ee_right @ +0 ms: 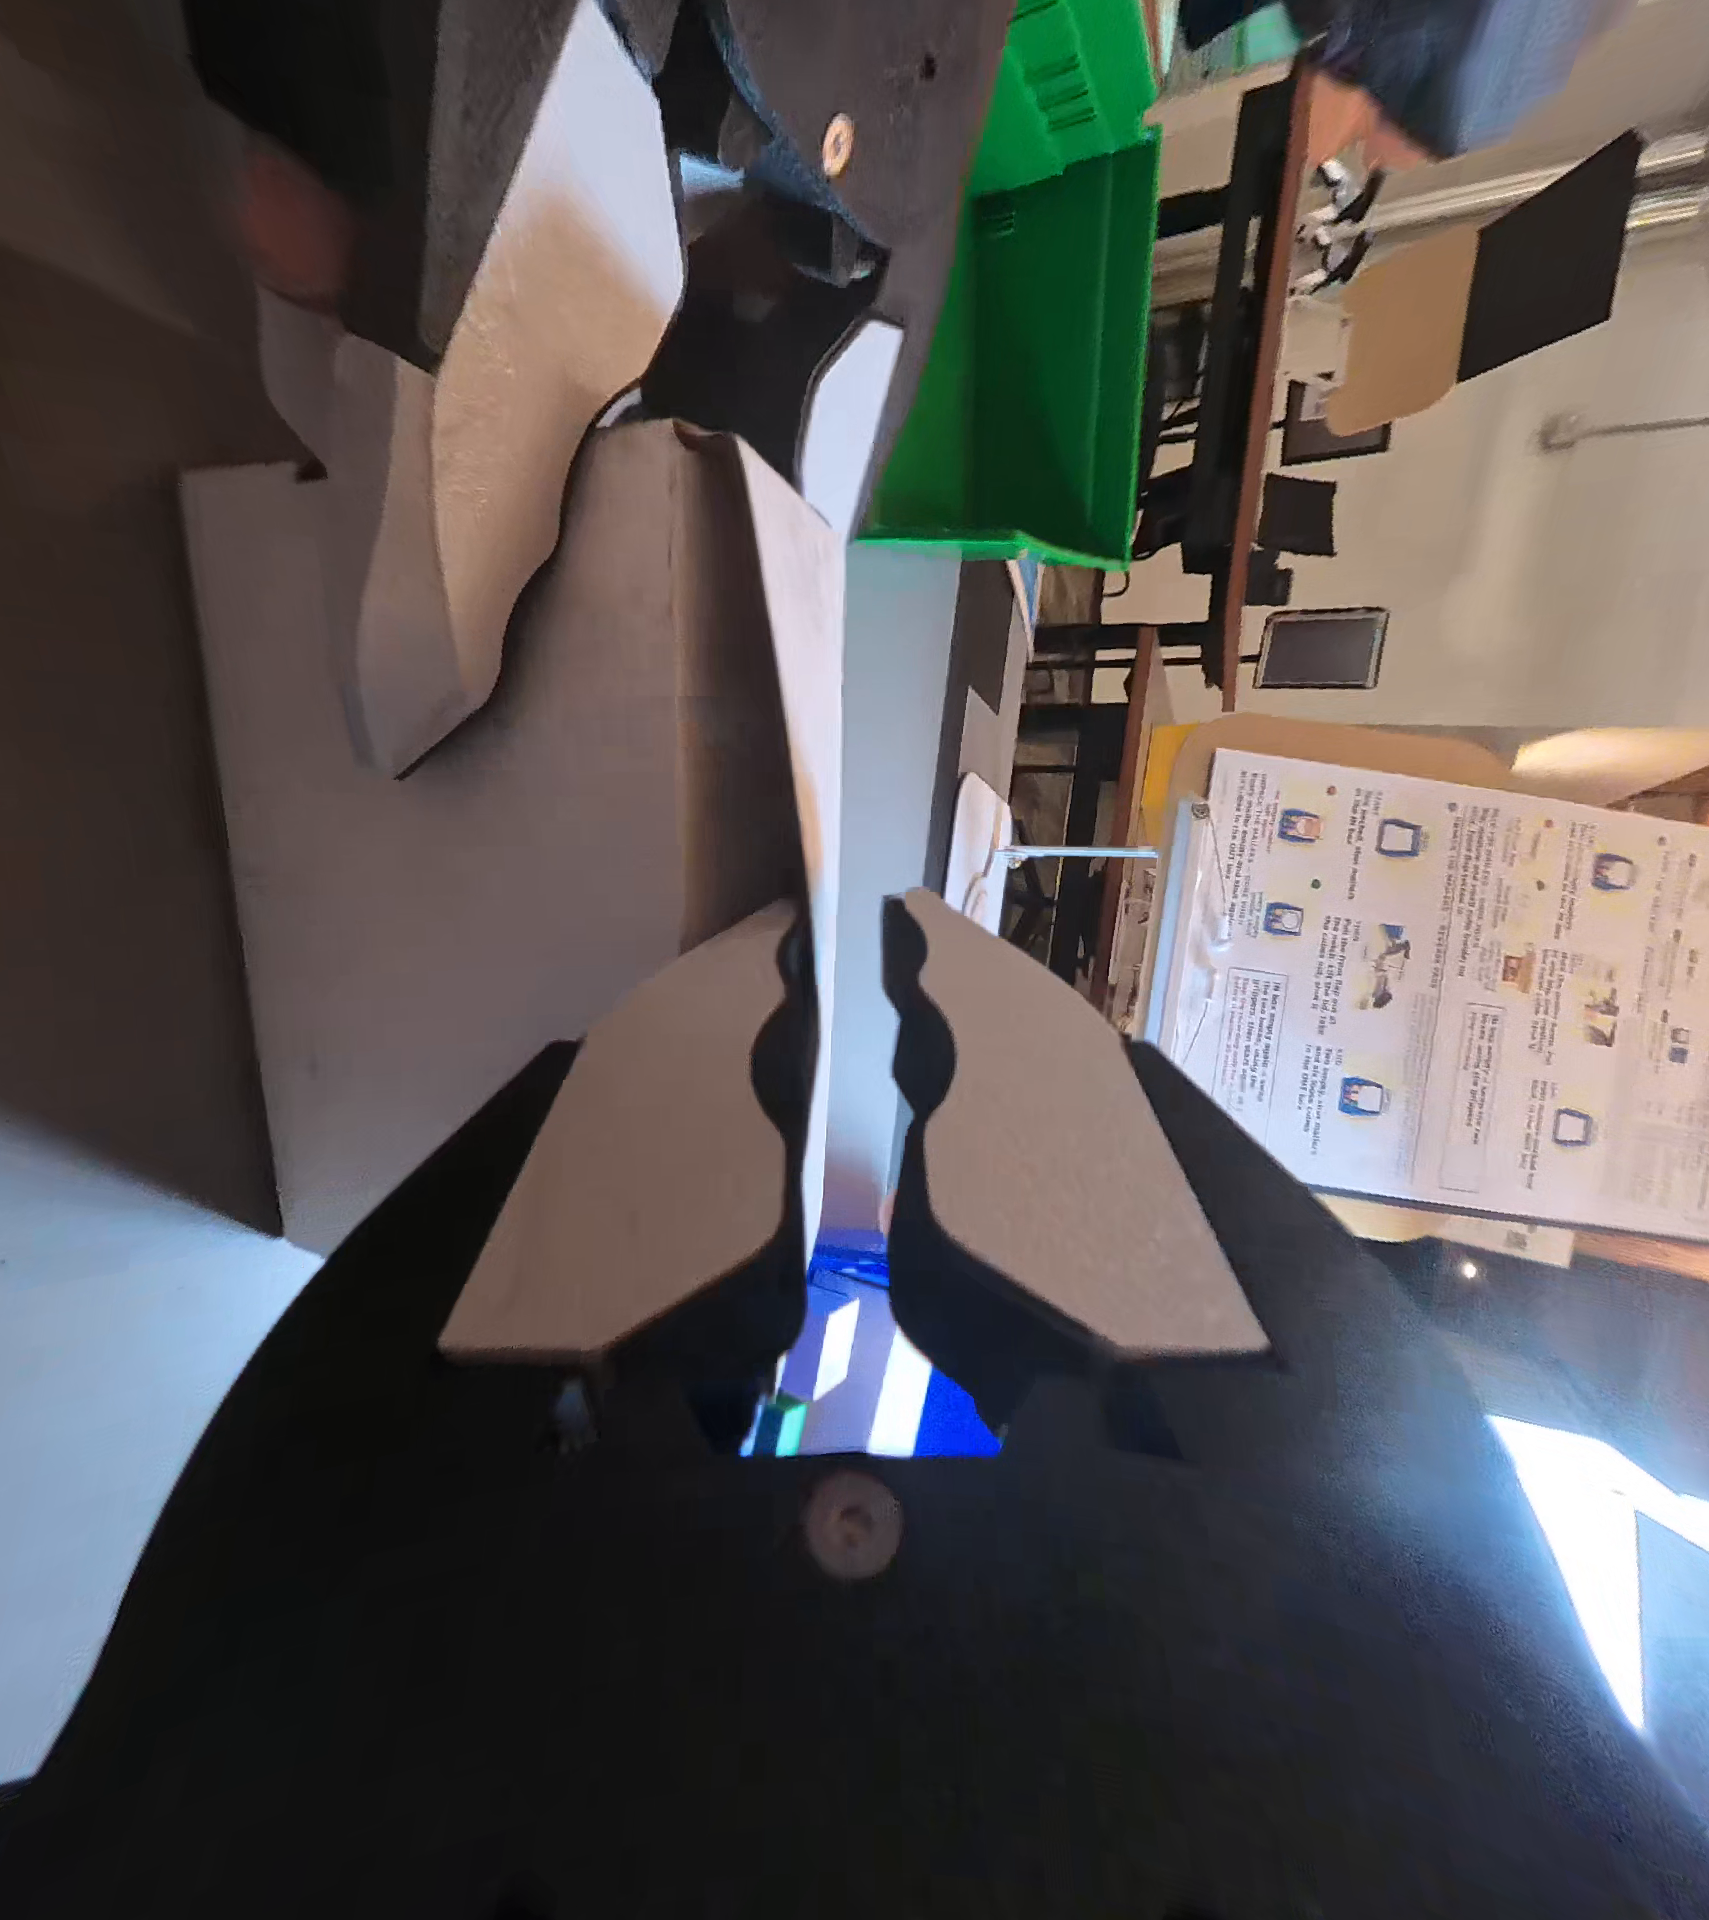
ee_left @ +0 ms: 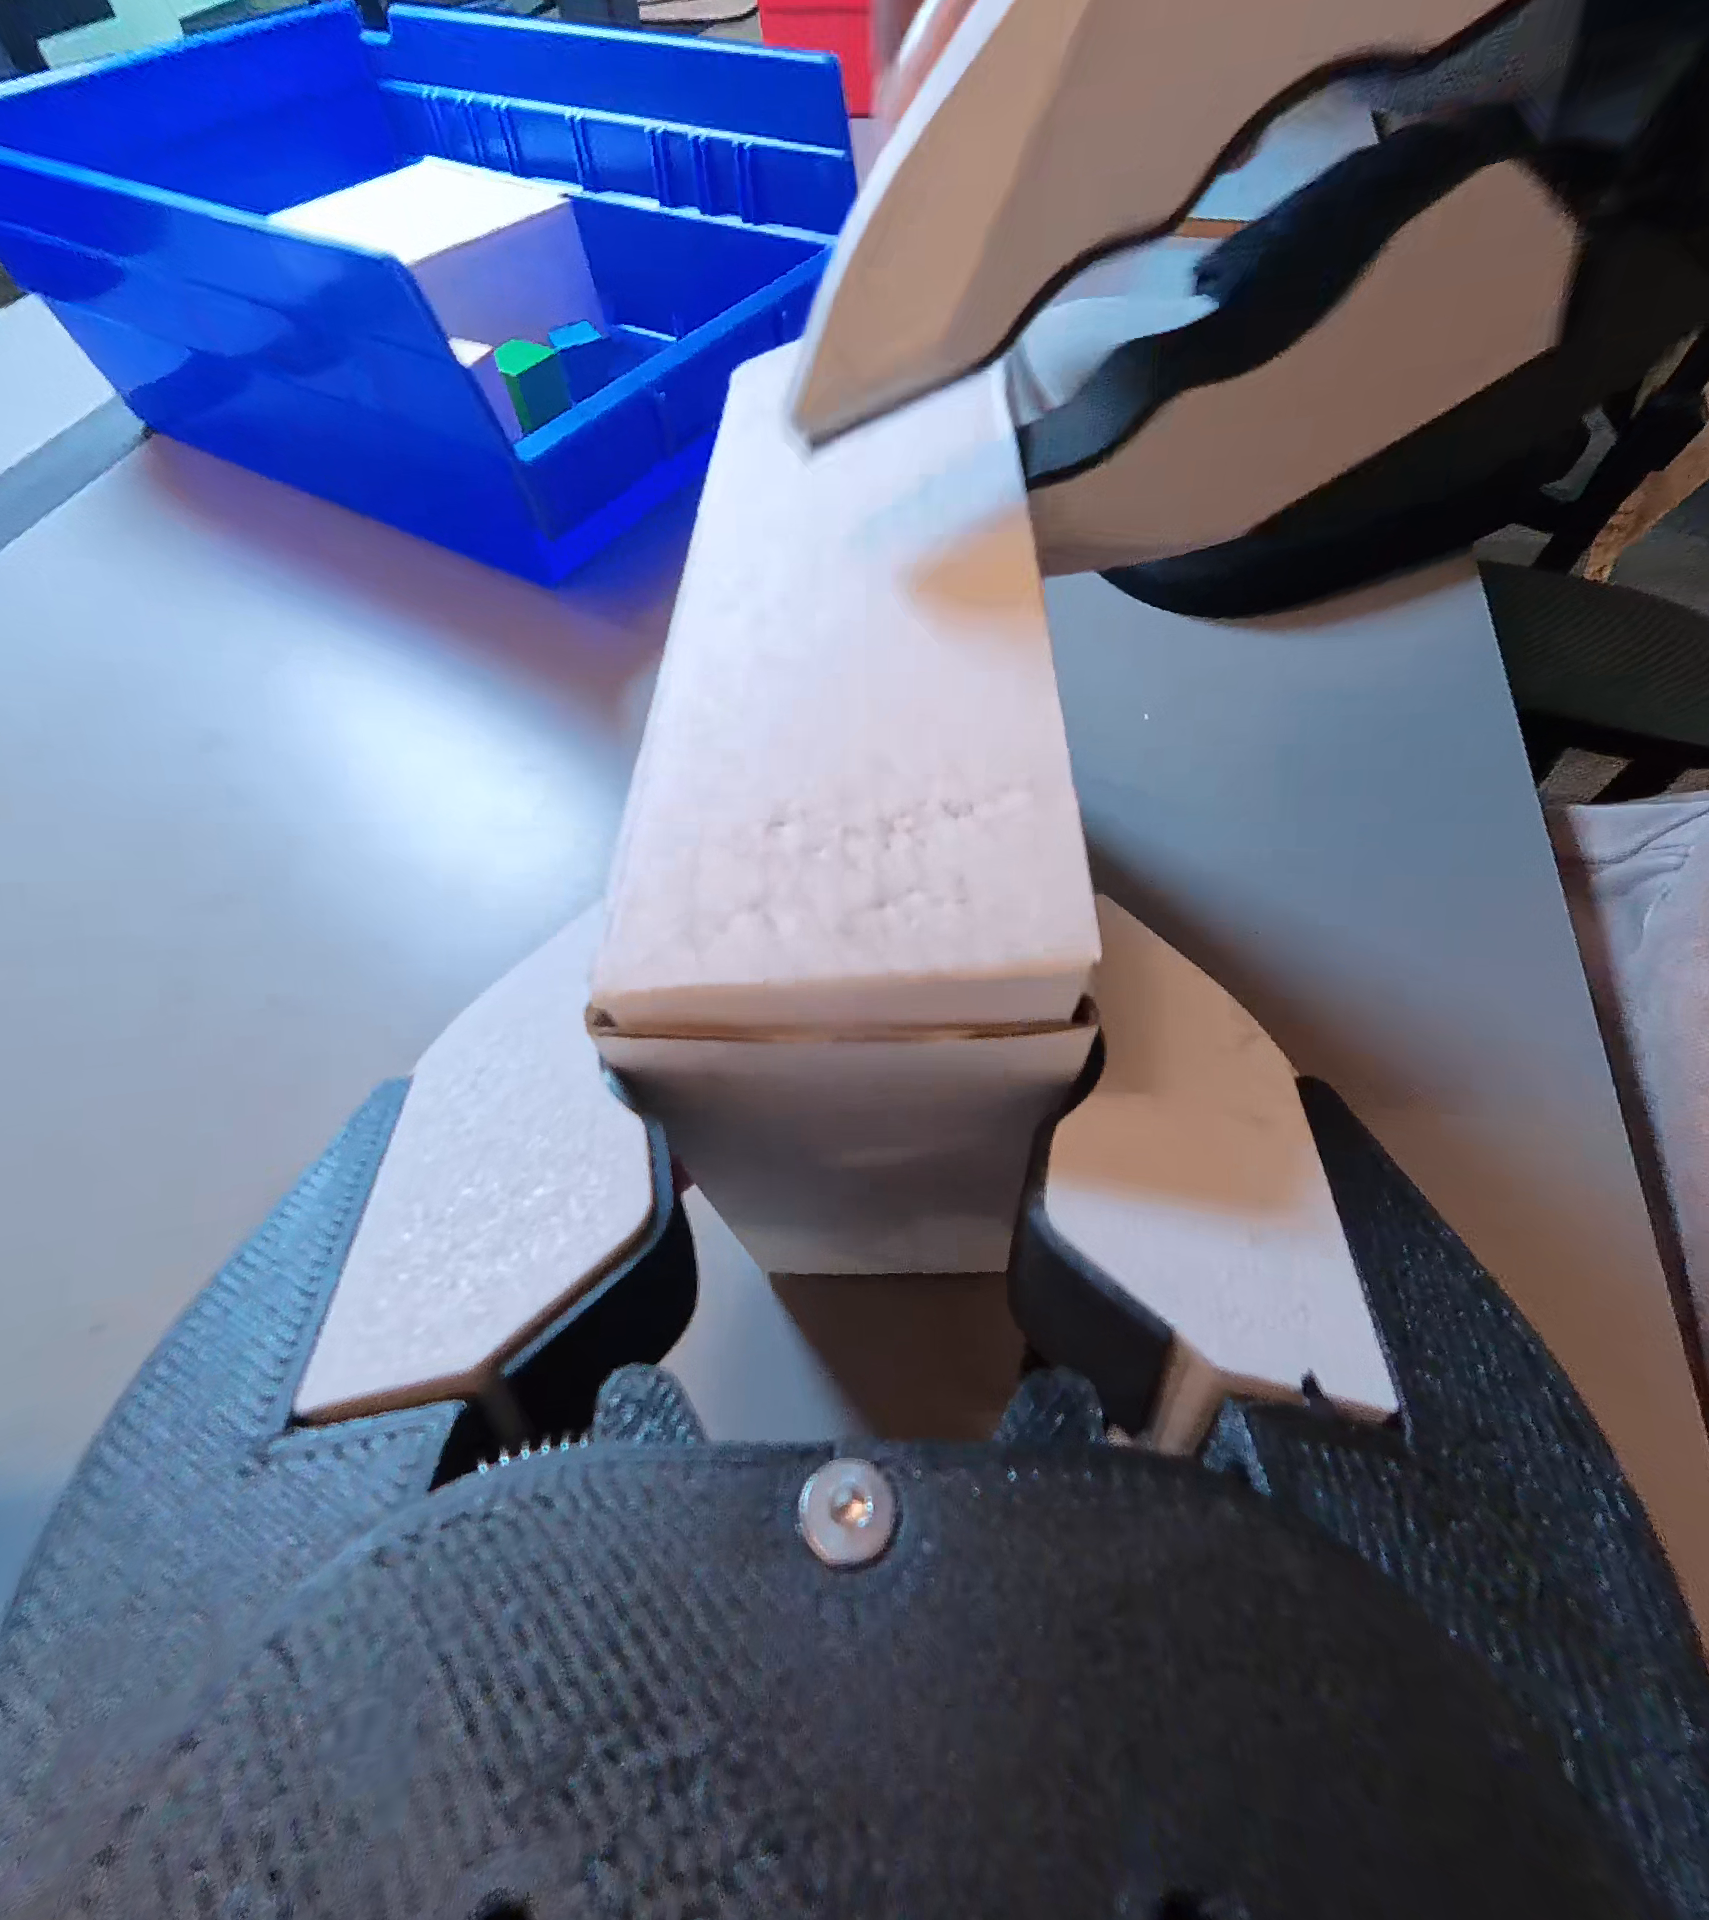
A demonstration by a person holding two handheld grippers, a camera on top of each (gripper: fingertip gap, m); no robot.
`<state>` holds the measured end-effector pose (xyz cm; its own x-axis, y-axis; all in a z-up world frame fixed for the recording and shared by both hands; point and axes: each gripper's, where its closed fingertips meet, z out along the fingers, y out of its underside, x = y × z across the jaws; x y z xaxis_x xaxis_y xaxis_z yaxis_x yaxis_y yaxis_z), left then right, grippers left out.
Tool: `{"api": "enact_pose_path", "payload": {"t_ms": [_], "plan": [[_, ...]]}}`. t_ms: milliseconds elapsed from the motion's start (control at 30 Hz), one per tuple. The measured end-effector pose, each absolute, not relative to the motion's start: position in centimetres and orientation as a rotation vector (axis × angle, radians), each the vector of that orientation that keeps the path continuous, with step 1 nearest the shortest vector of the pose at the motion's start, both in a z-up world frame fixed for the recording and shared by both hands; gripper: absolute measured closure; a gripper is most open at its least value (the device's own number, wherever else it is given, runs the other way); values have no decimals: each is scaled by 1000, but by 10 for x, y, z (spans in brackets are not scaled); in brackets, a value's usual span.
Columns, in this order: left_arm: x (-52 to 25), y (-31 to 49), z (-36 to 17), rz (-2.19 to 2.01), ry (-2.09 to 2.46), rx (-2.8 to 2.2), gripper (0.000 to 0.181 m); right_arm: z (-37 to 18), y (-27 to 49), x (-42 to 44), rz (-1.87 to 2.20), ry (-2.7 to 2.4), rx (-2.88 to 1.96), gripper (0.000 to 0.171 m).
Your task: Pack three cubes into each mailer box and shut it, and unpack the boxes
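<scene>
left gripper point(ee_left: 845, 1153) clamped on the near end of the white mailer box point(ee_left: 850, 748), right gripper point(ee_right: 845, 935) at its far end, jaws narrow with a flap edge between, probably not pinched, blue bin point(ee_left: 393, 270) beyond-left with open tabletop point(ee_left: 237, 790) between

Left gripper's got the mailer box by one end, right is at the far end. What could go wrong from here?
1. The left gripper clamps only the near end of the white mailer box, so it may pivot or slip.
2. The right gripper stands slightly open around a thin flap; closing off-centre may bend it or miss.
3. The blue bin holding a green cube sits close; a swing of the box could knock it.
</scene>
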<state>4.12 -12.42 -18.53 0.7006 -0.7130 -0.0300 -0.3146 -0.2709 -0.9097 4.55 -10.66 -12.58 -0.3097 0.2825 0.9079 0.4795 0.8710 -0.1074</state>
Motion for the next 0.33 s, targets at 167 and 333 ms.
{"api": "enact_pose_path", "payload": {"t_ms": [167,333], "plan": [[39,-124,-187,-360,890,-1830,105,-126,-107,41,-139,-2071,-572,170],[39,-115,-183,4,1089,-1609,104,-111,-110,55,178,-2428,-858,170]]}}
